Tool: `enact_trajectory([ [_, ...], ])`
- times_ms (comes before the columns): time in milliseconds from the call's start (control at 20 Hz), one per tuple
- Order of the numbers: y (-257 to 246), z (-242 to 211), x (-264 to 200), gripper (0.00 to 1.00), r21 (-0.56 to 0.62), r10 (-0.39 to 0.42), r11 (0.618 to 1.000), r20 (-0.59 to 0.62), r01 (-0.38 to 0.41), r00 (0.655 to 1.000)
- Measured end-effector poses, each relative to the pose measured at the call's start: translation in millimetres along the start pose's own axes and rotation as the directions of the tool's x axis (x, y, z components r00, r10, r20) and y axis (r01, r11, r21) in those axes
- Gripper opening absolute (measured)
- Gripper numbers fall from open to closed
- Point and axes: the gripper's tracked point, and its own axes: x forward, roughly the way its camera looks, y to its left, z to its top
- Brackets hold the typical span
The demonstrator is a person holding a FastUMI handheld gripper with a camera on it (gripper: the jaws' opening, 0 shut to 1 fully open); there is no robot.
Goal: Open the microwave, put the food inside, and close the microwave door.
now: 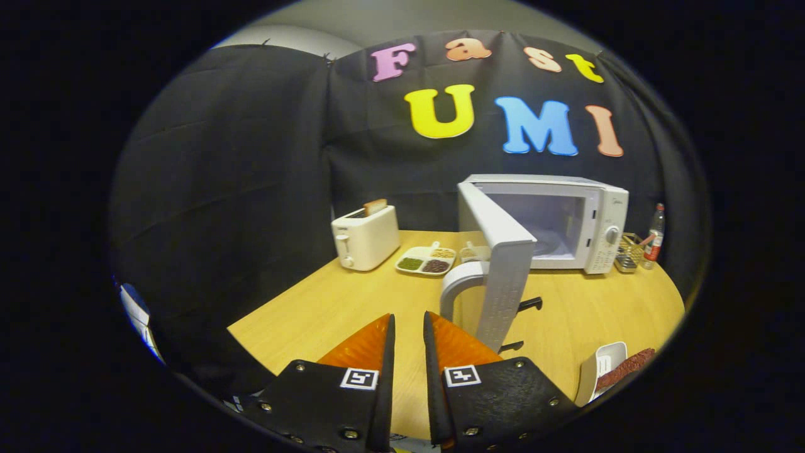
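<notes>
Gripper view: boxy microwave (566, 220), empty fingers (409, 324).

A white toaster (365, 238) stands at the far left of the wooden table (327, 308), with a slice of toast (375, 206) upright in its slot. To its right lies a white divided tray (426, 259) holding green, dark and pale contents in separate compartments. At the far right of the table sits a small wire basket (629, 252). Just beside it, further right, stands a clear bottle (655, 236) with a red label.
</notes>
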Motion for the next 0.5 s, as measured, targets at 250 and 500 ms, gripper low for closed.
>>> enact_trajectory([
  [250, 2.1, 22.5, -42.8, 0.46, -0.028, 0.093, 0.995, 0.078, -0.091, 0.993],
  [500, -47.8, 49.6, -76.9, 0.98, -0.005, 0.021, 1.0, 0.162, -0.02, 0.987],
])
